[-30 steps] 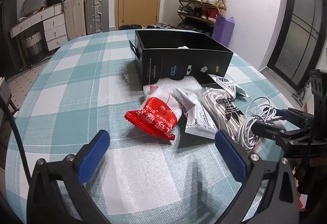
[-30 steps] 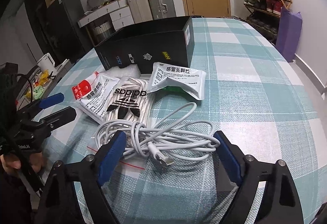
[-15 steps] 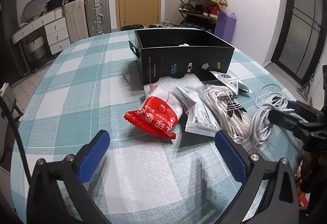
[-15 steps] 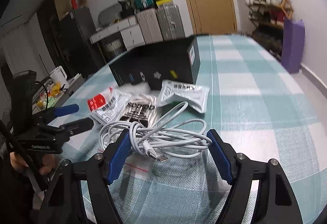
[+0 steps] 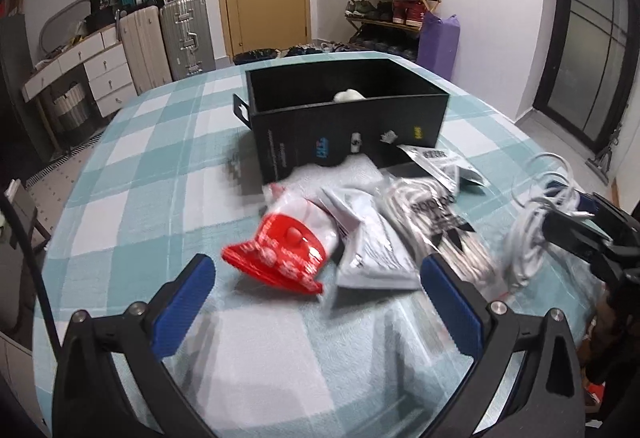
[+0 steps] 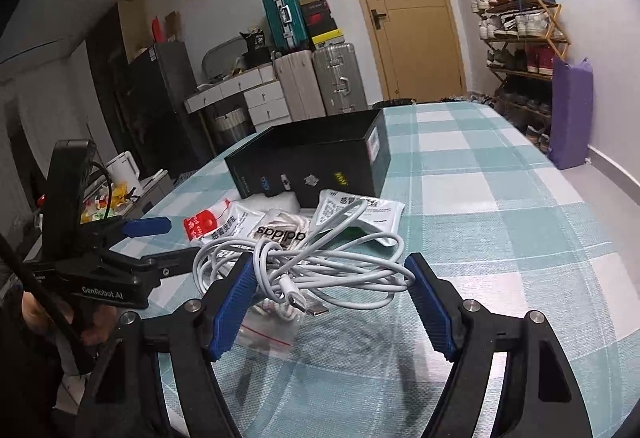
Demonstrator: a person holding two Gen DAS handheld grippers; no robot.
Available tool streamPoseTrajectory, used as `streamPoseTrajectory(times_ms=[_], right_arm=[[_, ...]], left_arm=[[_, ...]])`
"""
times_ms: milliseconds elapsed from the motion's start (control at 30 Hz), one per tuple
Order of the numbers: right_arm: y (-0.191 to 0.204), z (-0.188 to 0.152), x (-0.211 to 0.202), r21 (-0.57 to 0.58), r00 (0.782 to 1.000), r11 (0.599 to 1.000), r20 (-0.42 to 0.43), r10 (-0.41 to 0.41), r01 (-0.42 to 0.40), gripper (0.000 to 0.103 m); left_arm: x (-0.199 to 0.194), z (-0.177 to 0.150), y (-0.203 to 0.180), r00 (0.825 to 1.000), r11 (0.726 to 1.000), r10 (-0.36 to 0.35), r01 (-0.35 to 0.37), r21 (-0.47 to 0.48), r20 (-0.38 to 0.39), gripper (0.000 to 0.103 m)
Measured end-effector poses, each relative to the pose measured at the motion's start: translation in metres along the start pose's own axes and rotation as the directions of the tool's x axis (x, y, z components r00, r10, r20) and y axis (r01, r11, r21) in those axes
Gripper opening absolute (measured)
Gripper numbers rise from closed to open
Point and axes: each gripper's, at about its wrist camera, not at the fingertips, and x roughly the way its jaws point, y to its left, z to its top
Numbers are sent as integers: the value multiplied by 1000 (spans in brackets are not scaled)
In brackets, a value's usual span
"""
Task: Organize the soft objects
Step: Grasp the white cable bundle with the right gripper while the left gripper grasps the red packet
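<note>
- White cable [image 6: 320, 270], a loose tangled coil with a flat plug hanging at its front, sits gripped between the blue pads of the right gripper [image 6: 330, 302], lifted clear of the table; its jaws have just been closing onto the bundle
- Left gripper [image 5: 316, 302] hangs released above the cloth, its two blue pads wide apart with nothing between them, pointing at the pile
- Beside it the other tool's black body reads "GenRobot.AI"
- One red-and-white packet [image 5: 288, 250] lies nearest the left gripper, its lettering too blurred to read
- Two silver-white sachets show: one [image 5: 372, 238] touching the red packet, one [image 6: 360, 214] by the box corner with printed text I cannot read
- One clear bag of white cord [image 6: 286, 234] carries "adidas", seen upside down
- One black box [image 5: 344, 126], open-topped, stands behind the pile with a pale lump inside and small logos on its front
- Teal-and-white checked cloth covers the table [image 6: 500, 222]
</note>
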Motion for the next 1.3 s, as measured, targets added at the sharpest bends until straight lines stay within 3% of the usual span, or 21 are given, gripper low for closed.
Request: streamPoseTrajectory(times_ms=[233, 567, 767, 1067, 1300], right_arm=[[-5, 0, -4, 20, 1000, 1000, 11, -2, 2, 76], [-6, 0, -3, 24, 1000, 1000, 6, 2, -2, 76], [-6, 0, -2, 27, 1000, 1000, 1, 2, -2, 76], [-7, 1, -2, 28, 1000, 1000, -2, 5, -5, 76], [-6, 1, -2, 27, 1000, 1000, -7, 5, -4, 76]], left_arm=[[3, 8, 25, 999, 997, 50, -50, -59, 4, 103], [19, 7, 36, 992, 993, 114, -115, -7, -58, 103], [25, 7, 26, 992, 994, 102, -100, 43, -69, 103], [31, 7, 25, 993, 996, 82, -78, 46, -83, 101], [36, 7, 21, 994, 998, 37, -31, 58, -102, 71]])
